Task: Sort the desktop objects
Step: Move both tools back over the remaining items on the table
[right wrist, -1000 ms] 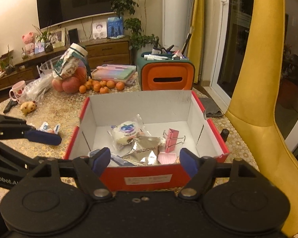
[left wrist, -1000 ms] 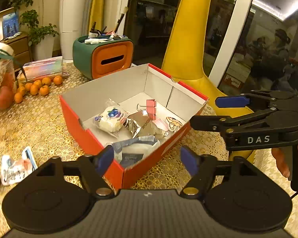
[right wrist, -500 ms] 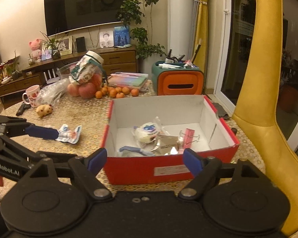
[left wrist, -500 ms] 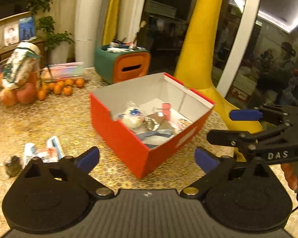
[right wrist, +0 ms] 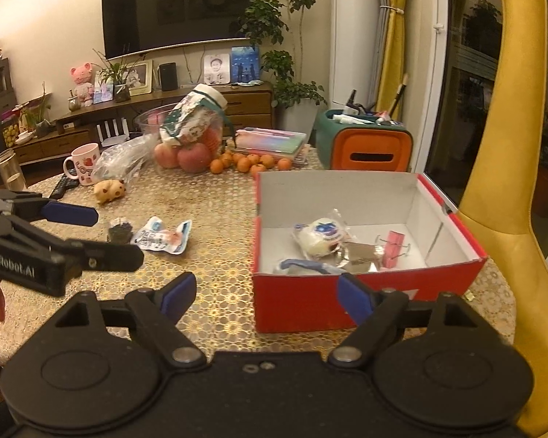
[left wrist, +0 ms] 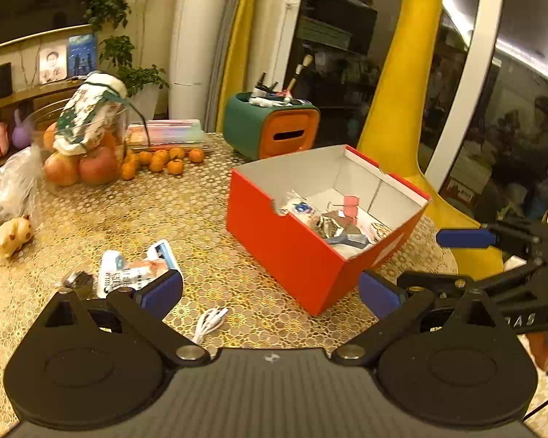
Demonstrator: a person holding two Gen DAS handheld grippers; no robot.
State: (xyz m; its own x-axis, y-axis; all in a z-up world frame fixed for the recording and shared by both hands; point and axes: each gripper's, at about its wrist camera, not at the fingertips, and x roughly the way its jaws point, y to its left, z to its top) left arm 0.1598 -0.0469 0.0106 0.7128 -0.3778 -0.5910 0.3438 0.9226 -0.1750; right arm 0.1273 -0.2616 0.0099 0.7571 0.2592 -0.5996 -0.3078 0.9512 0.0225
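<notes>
A red box (left wrist: 285, 244) with a white inside stands on the gold table and holds a wrapped bun (right wrist: 319, 235), a pink binder clip (right wrist: 392, 248), foil wrappers and a blue item. It also shows in the right wrist view (right wrist: 325, 304). Left of it lie a white-and-blue snack packet (left wrist: 137, 268), a small dark packet (left wrist: 76, 281) and a white cable (left wrist: 210, 323). My left gripper (left wrist: 270, 290) is open and empty, above the table before the box. My right gripper (right wrist: 263, 297) is open and empty at the box's near left corner.
At the back stand a green-and-orange organiser (left wrist: 272, 129), small oranges (left wrist: 160, 158), a glass bowl of apples (left wrist: 80, 160) with a patterned jar, and a plastic bag (left wrist: 7, 189). A toy pig (left wrist: 12, 233) and a pink mug (right wrist: 84, 166) are at the left. A yellow chair (right wrist: 500, 189) is at the right.
Both grippers have pulled back and up from the box and opened wider. The left view has swung left, so the packets and the cable have come into view.
</notes>
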